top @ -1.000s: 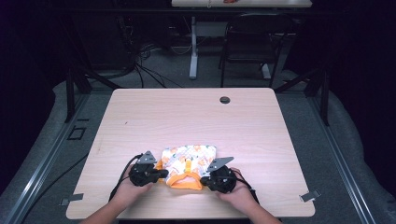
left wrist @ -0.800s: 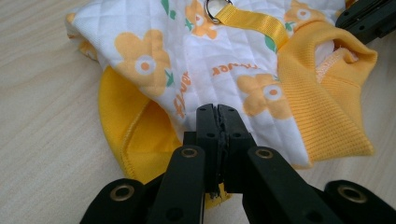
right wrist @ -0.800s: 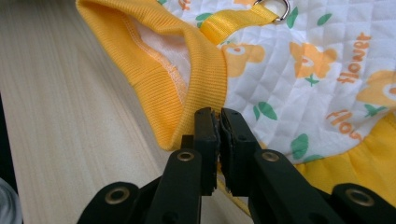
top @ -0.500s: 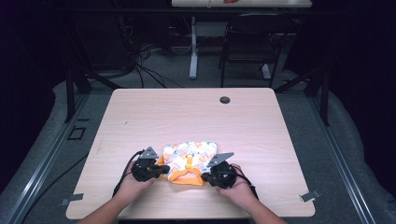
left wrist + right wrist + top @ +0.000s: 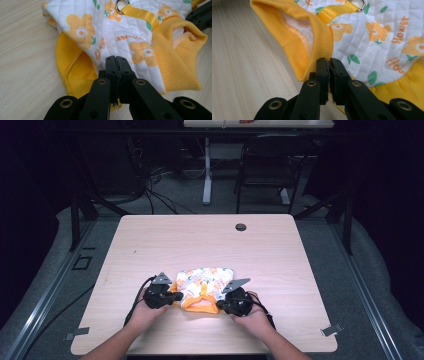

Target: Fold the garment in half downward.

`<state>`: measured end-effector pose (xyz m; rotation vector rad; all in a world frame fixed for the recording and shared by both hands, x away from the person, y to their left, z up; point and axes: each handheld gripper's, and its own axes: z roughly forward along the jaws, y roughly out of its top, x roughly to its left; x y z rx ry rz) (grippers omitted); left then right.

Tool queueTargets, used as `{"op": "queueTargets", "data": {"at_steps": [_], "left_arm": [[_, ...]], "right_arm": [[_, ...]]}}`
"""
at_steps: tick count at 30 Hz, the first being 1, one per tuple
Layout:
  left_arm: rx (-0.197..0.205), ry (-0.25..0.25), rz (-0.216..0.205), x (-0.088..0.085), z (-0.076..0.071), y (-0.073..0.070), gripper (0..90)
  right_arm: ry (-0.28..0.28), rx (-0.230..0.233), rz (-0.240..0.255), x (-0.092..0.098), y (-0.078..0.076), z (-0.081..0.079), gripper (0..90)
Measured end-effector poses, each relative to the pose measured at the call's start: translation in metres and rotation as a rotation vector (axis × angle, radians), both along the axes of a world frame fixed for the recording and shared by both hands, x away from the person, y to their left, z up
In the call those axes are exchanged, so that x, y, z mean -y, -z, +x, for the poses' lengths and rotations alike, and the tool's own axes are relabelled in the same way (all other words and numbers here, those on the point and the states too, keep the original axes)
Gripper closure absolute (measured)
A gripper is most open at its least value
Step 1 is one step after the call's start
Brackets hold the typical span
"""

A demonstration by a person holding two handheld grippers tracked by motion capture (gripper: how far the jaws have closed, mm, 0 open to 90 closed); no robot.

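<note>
The left tongs [image 5: 116, 61] are clenched on the edge of a small quilted garment [image 5: 130, 32], white with orange flowers. The right tongs [image 5: 329, 62] are clenched on the same garment beside its yellow ribbed collar [image 5: 299, 47]. The garment lies flat on the near middle of the wooden desk [image 5: 280, 250], between both hands.

The right gripper [image 5: 329, 62] is pinching the quilted flower-print garment [image 5: 372, 37] at its edge, jaws pressed together on the cloth beside the yellow ribbed collar [image 5: 312, 37]. A yellow strap [image 5: 335, 11] is running to a metal ring [image 5: 359, 4], all lying on the wooden table [image 5: 244, 62].
</note>
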<state>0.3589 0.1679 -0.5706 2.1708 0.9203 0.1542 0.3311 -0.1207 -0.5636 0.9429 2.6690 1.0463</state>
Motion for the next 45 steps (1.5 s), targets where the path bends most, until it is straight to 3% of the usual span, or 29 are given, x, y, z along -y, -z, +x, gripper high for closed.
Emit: {"op": "queueTargets", "data": {"at_steps": [10,15,26,40,45], "left_arm": [[-0.010,-0.066,-0.043,0.000,0.013,0.003,89.3],[-0.002,-0.063,-0.014,0.003,0.019,0.001,89.2],[0.000,-0.098,-0.045,0.003,0.027,0.003,89.3],[-0.005,-0.116,-0.059,0.002,0.028,0.003,88.5],[0.008,-0.120,-0.077,0.000,0.025,-0.004,88.0]], "right_arm": [[0.026,0.000,-0.025,-0.004,-0.002,0.017,85.2],[0.046,0.001,-0.027,-0.004,-0.002,0.026,85.2],[0.077,0.003,-0.022,-0.003,-0.002,0.040,84.8],[0.092,0.002,-0.024,-0.003,-0.003,0.043,84.4],[0.093,0.010,-0.001,-0.001,-0.008,0.040,84.1]]}}
